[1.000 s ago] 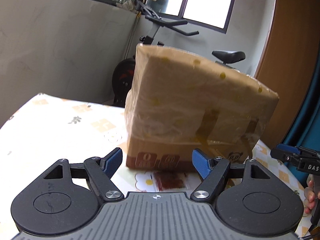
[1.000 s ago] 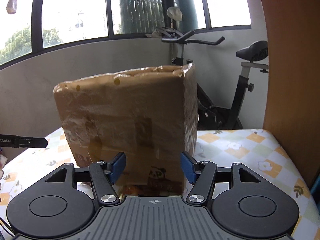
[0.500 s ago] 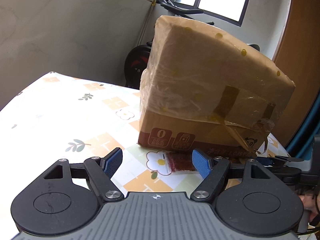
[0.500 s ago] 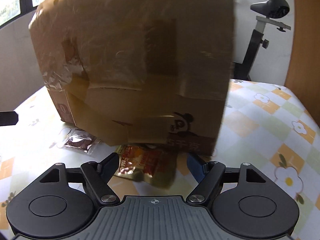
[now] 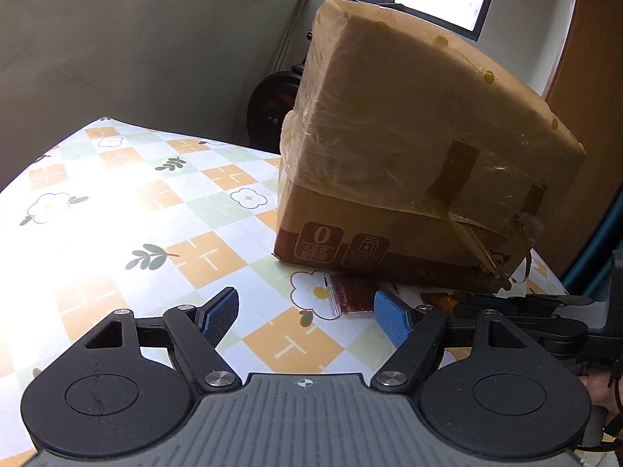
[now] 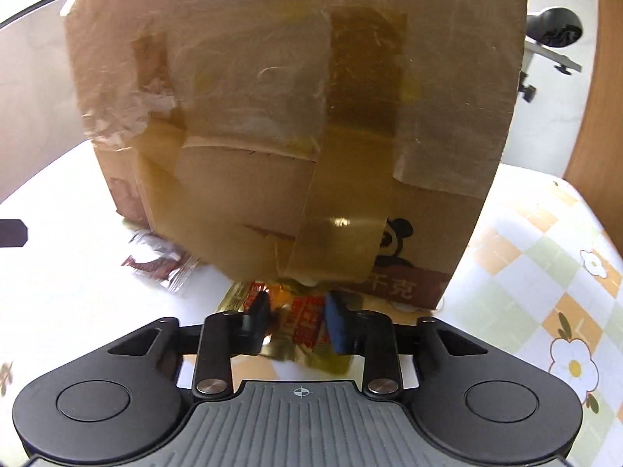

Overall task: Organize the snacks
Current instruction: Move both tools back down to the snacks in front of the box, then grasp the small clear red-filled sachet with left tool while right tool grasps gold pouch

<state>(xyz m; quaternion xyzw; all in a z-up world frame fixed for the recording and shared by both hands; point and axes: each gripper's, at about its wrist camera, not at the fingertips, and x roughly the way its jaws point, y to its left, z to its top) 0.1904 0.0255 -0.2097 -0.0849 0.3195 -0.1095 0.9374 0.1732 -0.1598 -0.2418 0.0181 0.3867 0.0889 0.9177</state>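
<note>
We count one taped box, two packets and two tongs. The right tongs point down at the box's foot; their jaws have just been closing and now pinch the gold packet. The left tongs are released, angled down, nothing between them; the red packet lies just ahead, at the box's base
</note>
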